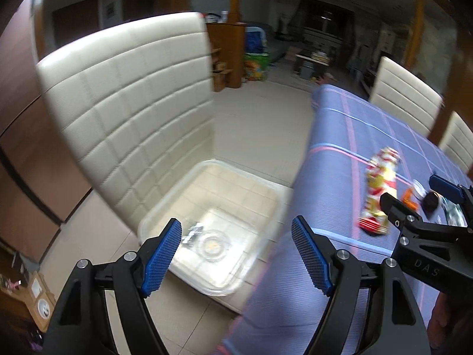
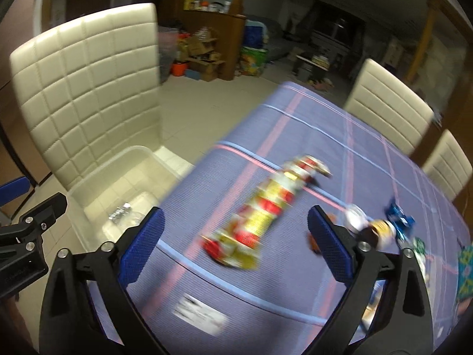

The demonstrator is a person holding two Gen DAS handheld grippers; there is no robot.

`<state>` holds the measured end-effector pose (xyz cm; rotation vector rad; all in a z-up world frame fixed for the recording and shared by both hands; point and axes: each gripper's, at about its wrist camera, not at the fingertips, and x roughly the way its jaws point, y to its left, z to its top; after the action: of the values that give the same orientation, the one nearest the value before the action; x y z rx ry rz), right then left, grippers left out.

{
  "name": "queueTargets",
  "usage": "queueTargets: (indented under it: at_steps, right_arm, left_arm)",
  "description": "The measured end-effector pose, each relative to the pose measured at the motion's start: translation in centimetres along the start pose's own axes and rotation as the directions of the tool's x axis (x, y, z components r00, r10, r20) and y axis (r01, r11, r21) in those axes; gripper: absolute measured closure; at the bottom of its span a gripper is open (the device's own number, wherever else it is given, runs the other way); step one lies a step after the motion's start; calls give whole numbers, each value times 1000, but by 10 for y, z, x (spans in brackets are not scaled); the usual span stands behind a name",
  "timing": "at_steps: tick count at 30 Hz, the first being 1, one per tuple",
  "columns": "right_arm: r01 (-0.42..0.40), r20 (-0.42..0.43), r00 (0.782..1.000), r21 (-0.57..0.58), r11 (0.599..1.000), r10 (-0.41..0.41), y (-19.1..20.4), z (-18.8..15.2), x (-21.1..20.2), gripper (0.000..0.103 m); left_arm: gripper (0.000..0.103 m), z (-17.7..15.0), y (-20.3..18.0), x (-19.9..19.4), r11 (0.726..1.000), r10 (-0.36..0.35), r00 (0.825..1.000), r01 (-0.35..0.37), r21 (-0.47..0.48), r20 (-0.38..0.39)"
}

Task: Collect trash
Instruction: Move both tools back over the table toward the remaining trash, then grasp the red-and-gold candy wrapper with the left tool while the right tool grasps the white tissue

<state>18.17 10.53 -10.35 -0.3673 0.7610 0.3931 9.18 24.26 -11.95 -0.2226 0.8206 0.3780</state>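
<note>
Trash is what both tools are after, and the step in hand looks like the reach for the next piece. The right gripper (image 2: 235,247) hangs over the counter (image 2: 295,124) with its fingers (image 2: 142,245) spread wide and nothing between them. Just ahead of those fingers, lying slantwise in the line of the gap, is a long red and yellow wrapper (image 2: 266,210), crumpled and flat on the purple checked cloth. Beyond the right-hand finger lie smaller scraps: something white and round (image 2: 354,217), a dark brown bit (image 2: 378,229) and a blue foil piece (image 2: 399,222), all blurred, so I cannot say just what they are.

The left gripper (image 1: 236,254) is also wide open and empty. Below and between its fingers sits a clear plastic bin (image 1: 266,189) on the seat of a cream quilted chair (image 1: 124,97), which is drawn up against the counter's edge. A clear round thing (image 1: 211,245) and a small silvery scrap (image 1: 192,232) lie in the bin's bottom, so some collecting seems done.

Next, I judge, the right fingers must drop lower and forward until they straddle the wrapper across its narrow width, then close. It is thin and lies flat, so the tips would need to come right down to the cloth without snagging it.
</note>
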Motion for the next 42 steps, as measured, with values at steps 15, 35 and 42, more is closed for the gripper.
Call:
queueTargets:
  at_steps: [15,35,42]
  right_arm:
    - [118,-128,988,265,957,-87,-161,-91,-15,13]
    - [81,-249,968,359,930,12,-185,-136,14,24]
    - [95,-224,975,356,930,-14,-185,-142,4,63]
  left_arm:
    - [28,3,-149,21,967,-119,990,132,220,-72]
    - [28,7,-184,90,955,-85,980,132,264,-182]
    - [54,5,-186,85,951,-103,981,146,273,-165]
